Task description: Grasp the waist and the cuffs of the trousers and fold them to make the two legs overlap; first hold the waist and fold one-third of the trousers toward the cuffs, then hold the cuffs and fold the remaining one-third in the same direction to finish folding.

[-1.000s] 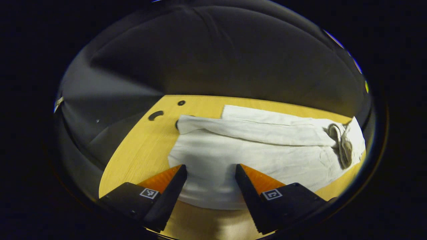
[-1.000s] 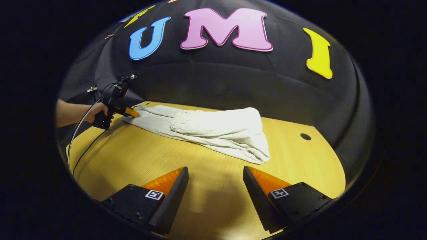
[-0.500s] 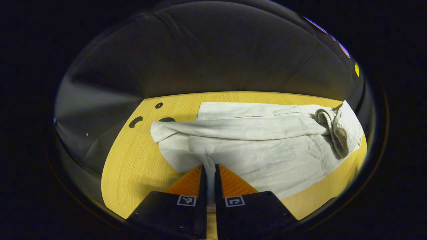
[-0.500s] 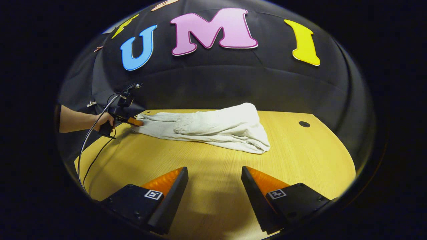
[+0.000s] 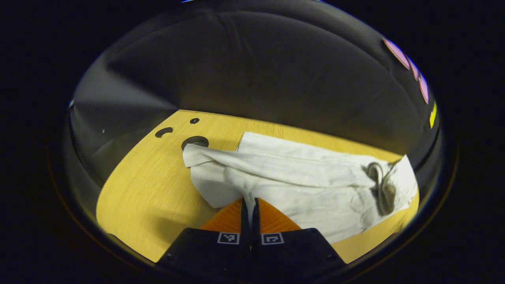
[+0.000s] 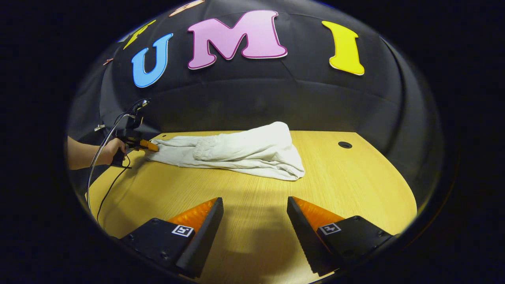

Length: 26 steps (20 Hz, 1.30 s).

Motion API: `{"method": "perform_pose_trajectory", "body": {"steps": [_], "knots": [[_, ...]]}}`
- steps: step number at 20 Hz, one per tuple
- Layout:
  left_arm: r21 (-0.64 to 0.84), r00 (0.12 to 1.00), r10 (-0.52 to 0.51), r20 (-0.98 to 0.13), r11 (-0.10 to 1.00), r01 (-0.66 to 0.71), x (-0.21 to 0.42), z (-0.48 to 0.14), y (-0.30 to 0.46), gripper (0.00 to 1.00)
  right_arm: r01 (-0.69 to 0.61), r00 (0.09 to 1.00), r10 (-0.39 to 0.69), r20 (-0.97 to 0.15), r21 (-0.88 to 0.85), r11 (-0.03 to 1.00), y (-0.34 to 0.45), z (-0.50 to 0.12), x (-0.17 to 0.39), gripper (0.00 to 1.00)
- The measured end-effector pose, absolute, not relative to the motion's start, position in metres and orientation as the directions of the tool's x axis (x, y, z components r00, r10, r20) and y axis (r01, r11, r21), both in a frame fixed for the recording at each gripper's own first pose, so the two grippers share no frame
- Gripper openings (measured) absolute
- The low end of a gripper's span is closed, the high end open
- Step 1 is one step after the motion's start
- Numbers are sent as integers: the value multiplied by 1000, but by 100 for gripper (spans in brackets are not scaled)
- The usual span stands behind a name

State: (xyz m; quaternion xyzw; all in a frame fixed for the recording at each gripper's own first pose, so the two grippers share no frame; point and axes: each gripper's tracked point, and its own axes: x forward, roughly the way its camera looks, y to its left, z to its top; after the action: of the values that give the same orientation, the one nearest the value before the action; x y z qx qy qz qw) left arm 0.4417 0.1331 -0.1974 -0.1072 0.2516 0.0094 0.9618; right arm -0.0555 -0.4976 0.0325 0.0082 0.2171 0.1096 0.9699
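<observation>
Since before, left tongs [image 5: 249, 203] clamp trousers [image 5: 300, 185] cuff edge, right tongs [image 6: 255, 205] apart, short of them

trousers [image 6: 236, 152]: matt creased cloth | table [image 6: 355, 185]: smooth wood grain

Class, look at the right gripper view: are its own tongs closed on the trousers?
No, the right tongs stand open over bare table, apart from the trousers.

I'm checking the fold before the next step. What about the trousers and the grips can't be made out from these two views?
- Left gripper view: how many layers of the trousers the left hand-held gripper pinches; its fingers hide the cloth edge.
- Left gripper view: the waist end, cut off at the right edge.
- Right gripper view: the far cuff, behind the upper leg; the pinch, too small.
- Right hand-held gripper hangs open over the table.
</observation>
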Motion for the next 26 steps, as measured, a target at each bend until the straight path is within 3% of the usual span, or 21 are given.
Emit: {"method": "perform_pose_trajectory", "body": {"steps": [3,4,11,26], "knots": [[-304,910,-61,-409,950,-74,441,-168,122,1,-192,889,194,-415,47,980,-508,34,-56,98],[-310,917,-69,-394,949,-62,437,-157,117,6,-184,891,186,-414,47,982,-511,35,-56,99],[-316,948,-136,-287,948,41,424,-75,60,6,-97,913,117,-392,71,993,-539,53,-53,99],[-351,917,-354,-181,895,276,389,11,-127,5,111,929,-87,-359,47,993,-650,108,-85,99]]}}
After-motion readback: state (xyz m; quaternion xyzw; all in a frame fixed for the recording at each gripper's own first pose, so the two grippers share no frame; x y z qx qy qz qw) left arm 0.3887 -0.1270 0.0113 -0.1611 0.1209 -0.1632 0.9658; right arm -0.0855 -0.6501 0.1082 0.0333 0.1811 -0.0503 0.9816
